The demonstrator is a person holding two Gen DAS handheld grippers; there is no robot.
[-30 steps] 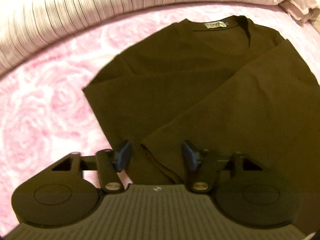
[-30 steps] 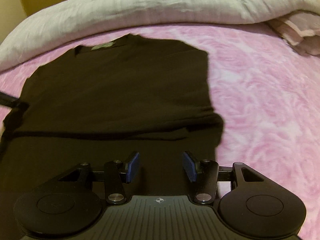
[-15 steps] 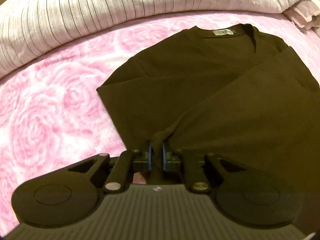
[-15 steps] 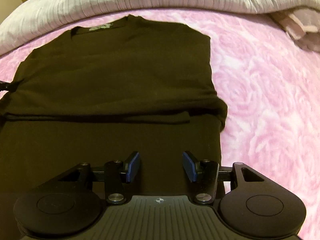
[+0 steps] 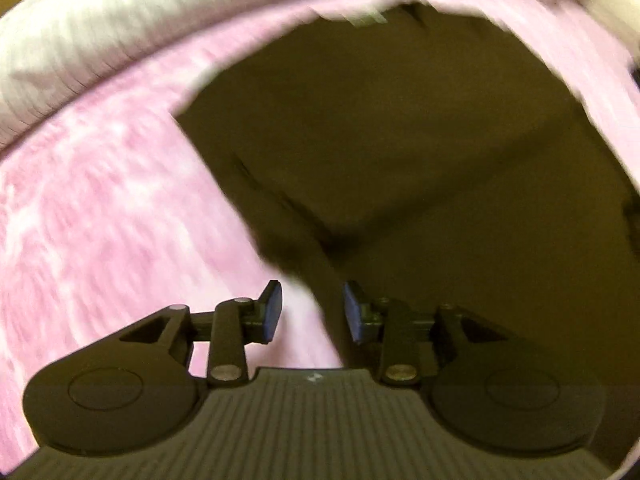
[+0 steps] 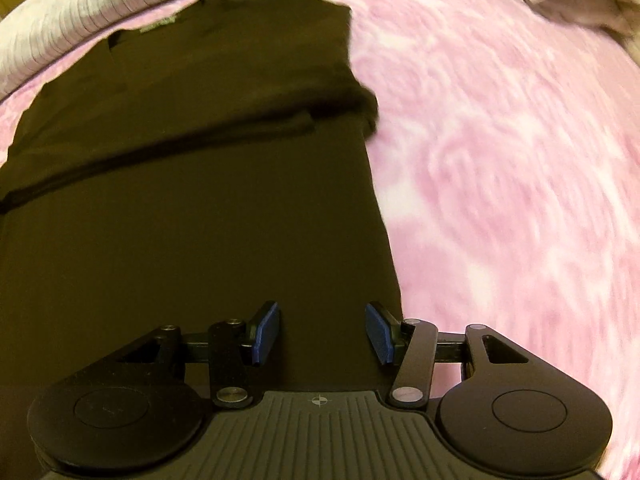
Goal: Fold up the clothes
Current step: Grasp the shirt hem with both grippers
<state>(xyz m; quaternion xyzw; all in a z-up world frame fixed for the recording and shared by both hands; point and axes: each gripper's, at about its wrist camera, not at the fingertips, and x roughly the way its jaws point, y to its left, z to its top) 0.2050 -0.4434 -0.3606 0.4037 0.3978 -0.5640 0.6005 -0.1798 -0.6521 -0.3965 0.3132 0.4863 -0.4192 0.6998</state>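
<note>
Here we logged one shirt (image 6: 192,208) flat on the bed (image 6: 500,160) — collar far, hem toward us. Right gripper (image 6: 322,332) wide over its right edge; left gripper (image 5: 310,312) wide, astride the left edge.

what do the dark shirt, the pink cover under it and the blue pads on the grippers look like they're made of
Dark shirt: probably a soft matte knit such as cotton jersey; it lies limp with rounded folds and no sheen.
Pink cover: seemingly plush fleece with a mottled rose pattern, though motion blur hides the pile.
Blue pads: likely rubber or foam, flat and matte, on black plastic-looking fingers.
</note>
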